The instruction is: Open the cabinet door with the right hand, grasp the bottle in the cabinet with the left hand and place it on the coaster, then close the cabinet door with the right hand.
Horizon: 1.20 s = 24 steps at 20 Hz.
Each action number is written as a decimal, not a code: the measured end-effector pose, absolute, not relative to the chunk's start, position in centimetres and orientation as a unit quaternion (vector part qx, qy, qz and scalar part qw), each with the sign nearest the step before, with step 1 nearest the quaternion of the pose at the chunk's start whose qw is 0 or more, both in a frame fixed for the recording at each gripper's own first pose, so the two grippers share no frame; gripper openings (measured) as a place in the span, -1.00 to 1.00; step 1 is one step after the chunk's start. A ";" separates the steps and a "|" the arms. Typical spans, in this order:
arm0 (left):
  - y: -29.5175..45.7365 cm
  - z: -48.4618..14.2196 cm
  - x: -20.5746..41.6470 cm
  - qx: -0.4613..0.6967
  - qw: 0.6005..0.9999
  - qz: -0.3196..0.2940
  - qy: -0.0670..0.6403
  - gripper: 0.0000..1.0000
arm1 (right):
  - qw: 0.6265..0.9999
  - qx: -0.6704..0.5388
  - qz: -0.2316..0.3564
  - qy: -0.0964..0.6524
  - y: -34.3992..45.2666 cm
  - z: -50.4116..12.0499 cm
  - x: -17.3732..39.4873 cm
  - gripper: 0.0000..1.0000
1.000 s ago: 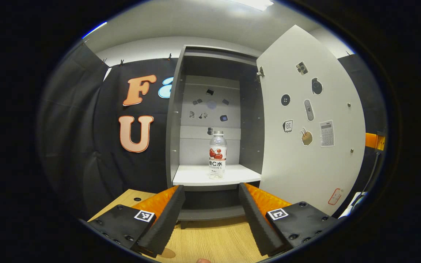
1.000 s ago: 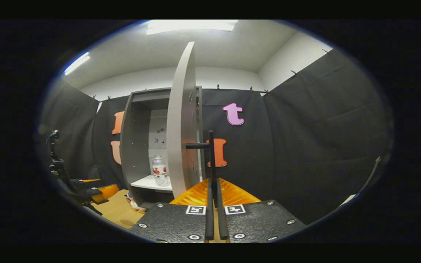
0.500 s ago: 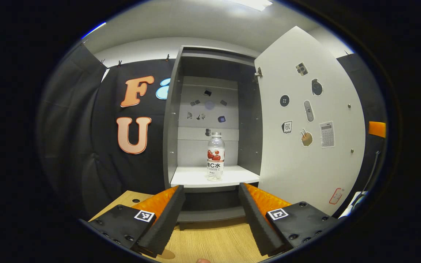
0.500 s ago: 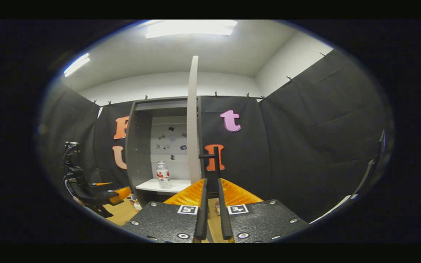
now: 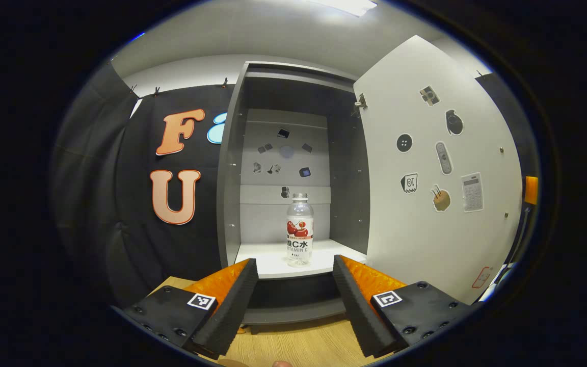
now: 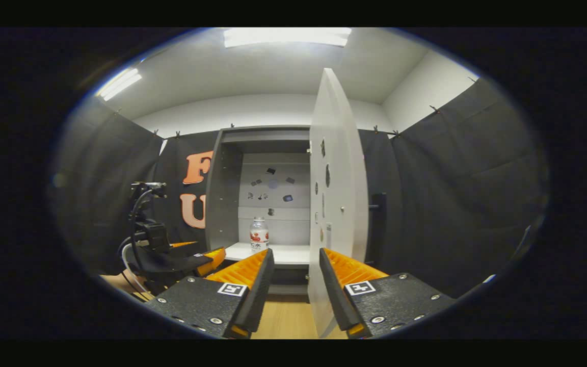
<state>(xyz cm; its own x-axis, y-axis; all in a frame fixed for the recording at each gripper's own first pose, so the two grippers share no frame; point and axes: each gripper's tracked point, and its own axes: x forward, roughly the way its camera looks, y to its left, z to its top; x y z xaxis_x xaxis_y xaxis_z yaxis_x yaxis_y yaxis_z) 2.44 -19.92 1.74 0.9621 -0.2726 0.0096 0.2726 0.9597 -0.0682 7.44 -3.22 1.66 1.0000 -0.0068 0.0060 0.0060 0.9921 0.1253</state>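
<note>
In the left gripper view, the left hand-held gripper (image 5: 293,298) is hovering above the light wooden worktop (image 5: 293,349) with its two fingers spread wide apart and nothing between them. It is pointing into the tall grey cabinet (image 5: 228,168), where a clear plastic bottle with a red-and-white label (image 5: 299,229) is standing upright on the white shelf (image 5: 268,260), near that shelf's front edge and apart from the fingers. The white cabinet door dotted with small stickers (image 5: 426,214) is standing swung open on the right.

In the right gripper view, the right hand-held gripper (image 6: 293,285) is also gaping, its fingers holding nothing, with the open door's edge (image 6: 334,204) rising just beyond them. A dark bar handle (image 6: 379,216) is sticking out of the door's far side. The bottle (image 6: 258,235) is sitting on the shelf inside, and the left hand-held gripper (image 6: 191,260) is showing at the lower left, in front of the cabinet.
</note>
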 end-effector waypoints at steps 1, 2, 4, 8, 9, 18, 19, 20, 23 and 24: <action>-19.8 1.7 3.4 -0.034 0.990 -0.138 -0.002 0.93 | 0.998 0.060 0.001 -0.003 -2.9 1.7 7.8 0.17; -19.9 1.7 4.5 -0.036 0.989 -0.143 -0.005 0.92 | 0.998 0.055 0.002 -0.004 -2.8 1.6 8.1 0.25; -20.1 1.7 6.5 -0.041 0.987 -0.154 -0.009 0.92 | 0.999 0.039 -0.002 -0.008 -2.7 1.7 9.0 0.41; -21.2 1.6 10.6 -0.036 0.983 -0.180 -0.020 0.93 | 0.999 0.031 -0.019 -0.015 -2.3 1.2 10.1 0.69; -21.7 1.5 11.6 -0.034 0.981 -0.188 -0.022 0.93 | 0.999 0.030 -0.022 -0.014 -2.2 1.1 10.5 0.71; -25.5 -0.6 19.9 -0.034 0.966 -0.254 -0.031 0.92 | 0.995 0.062 -0.066 0.036 -1.5 -1.4 11.3 0.89; -25.9 -0.9 20.7 -0.034 0.965 -0.259 -0.031 0.92 | 0.994 0.066 -0.074 0.043 -1.5 -1.7 11.4 0.89; -26.3 -1.3 21.3 -0.036 0.963 -0.266 -0.029 0.92 | 0.993 0.066 -0.082 0.050 -1.6 -2.0 11.3 0.88; -27.4 -2.0 23.0 -0.044 0.958 -0.282 -0.024 0.92 | 0.991 0.053 -0.105 0.058 -1.6 -2.9 12.2 0.88; -27.6 -2.2 23.6 -0.044 0.958 -0.284 -0.023 0.92 | 0.991 0.053 -0.106 0.059 -1.4 -3.0 12.3 0.88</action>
